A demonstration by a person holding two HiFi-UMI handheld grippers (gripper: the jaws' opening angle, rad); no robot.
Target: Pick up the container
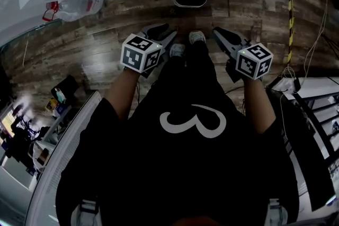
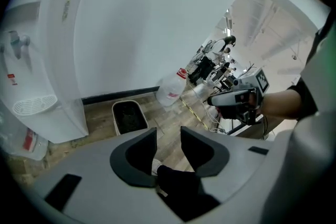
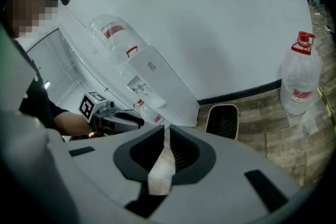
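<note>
Left gripper: my jaws stand apart, nothing between the pads; my shoe and dark trouser leg show through the gap at 6 o'clock; container at 11, upright on wood floor near the white wall; water jug at 12; water dispenser at 10; my right gripper at 2, in hand.
</note>
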